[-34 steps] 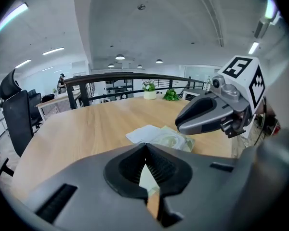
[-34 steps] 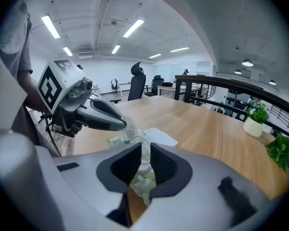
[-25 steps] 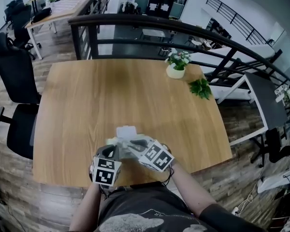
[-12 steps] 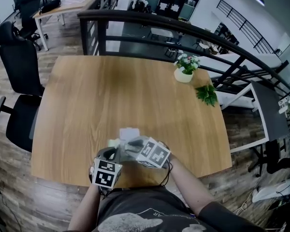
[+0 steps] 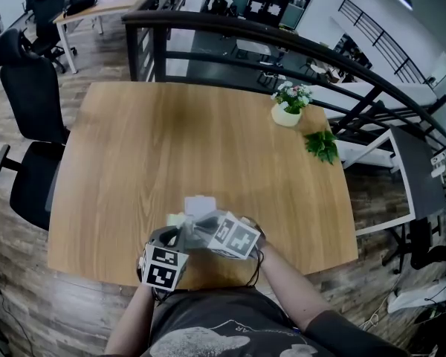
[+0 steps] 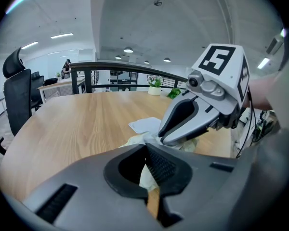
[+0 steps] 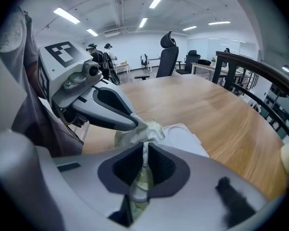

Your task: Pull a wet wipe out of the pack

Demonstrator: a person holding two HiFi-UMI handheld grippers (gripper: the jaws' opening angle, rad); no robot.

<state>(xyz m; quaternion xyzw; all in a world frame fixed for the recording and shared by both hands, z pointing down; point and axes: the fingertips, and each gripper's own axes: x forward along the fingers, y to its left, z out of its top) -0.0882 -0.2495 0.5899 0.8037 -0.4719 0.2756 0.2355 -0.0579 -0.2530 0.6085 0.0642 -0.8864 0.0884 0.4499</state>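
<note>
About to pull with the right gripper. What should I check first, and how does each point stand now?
1. Left gripper shut on the pack to anchor it: ok.
2. Right gripper, whose fingers have just been closing, shut on the pale tuft: ok.
3. The tuft is a wipe and not the wrapper: cannot tell.
4. Only one wipe is pinched: cannot tell.
5. White sheet beside the pack is outside both grips: ok.
6. Plant pot stands far across the table: ok.
</note>
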